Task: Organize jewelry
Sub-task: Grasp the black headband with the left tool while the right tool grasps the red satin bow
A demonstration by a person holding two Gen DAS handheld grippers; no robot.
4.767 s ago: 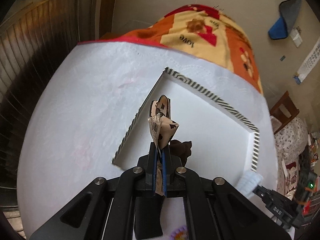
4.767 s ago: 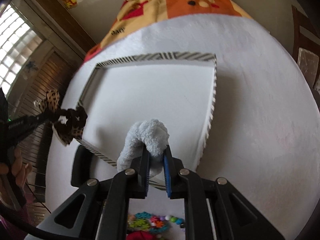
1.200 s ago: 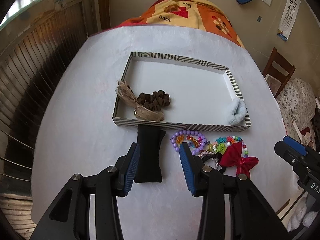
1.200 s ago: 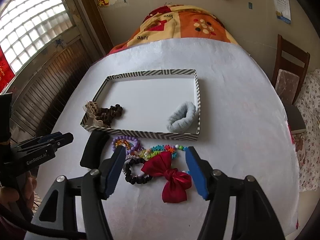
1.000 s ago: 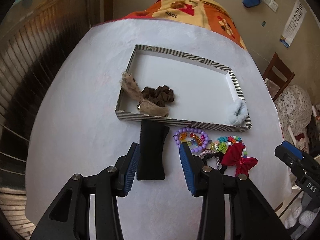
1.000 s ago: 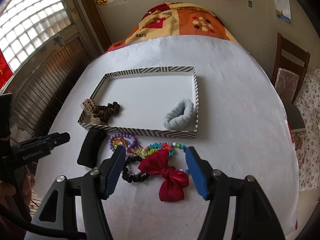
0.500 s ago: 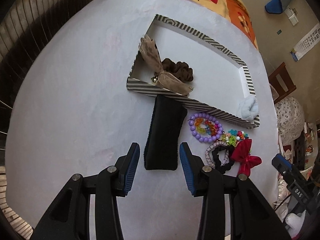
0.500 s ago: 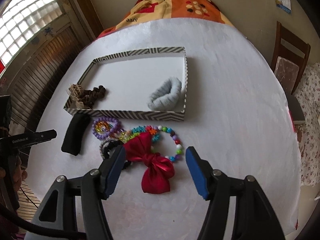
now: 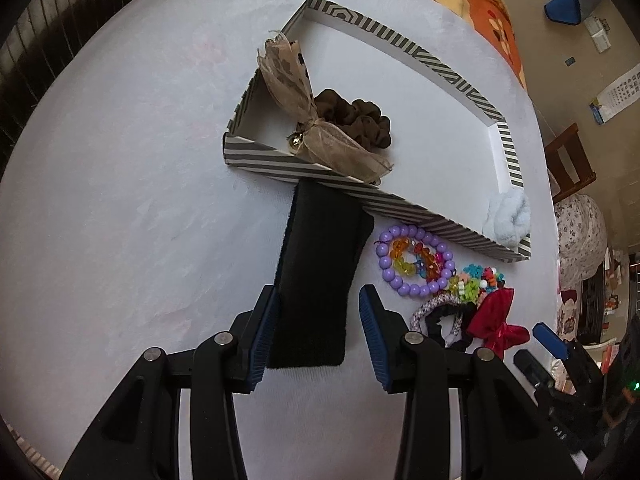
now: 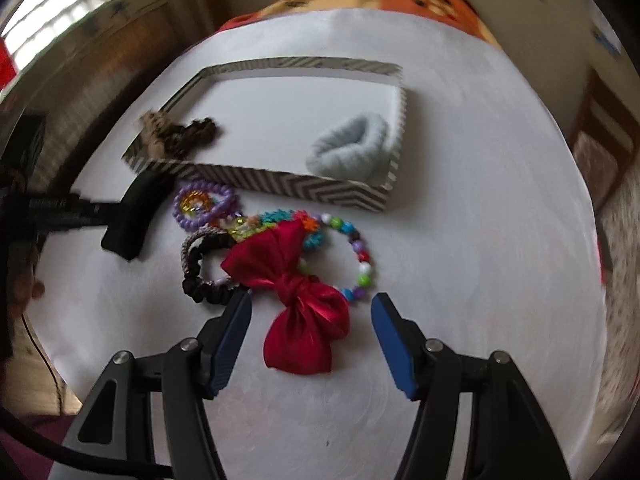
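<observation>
— What did the left wrist view show?
— The left hand-held gripper (image 9: 318,334) was spread wide around the near end of a black headband (image 9: 318,276) on the white tabletop (image 9: 120,200). Beyond it, the striped tray (image 9: 400,200) held a brown scrunchie (image 9: 352,116).

— And the right wrist view?
— The right hand-held gripper (image 10: 311,336) gaped wide around a red bow (image 10: 298,296), not touching it. A grey scrunchie (image 10: 350,152) lay in the tray's right corner.

right gripper (image 10: 310,316): jaws spread wide, red bow (image 10: 294,292) framed between them | striped tray (image 10: 280,186): grey scrunchie (image 10: 348,150) and brown scrunchie (image 10: 188,134) contained | purple bead bracelet (image 10: 204,204), multicoloured bead bracelet (image 10: 358,258), black scrunchie (image 10: 200,276) seen by the bow | left gripper (image 10: 76,208): seen at black headband (image 10: 136,216), jaw state unclear
</observation>
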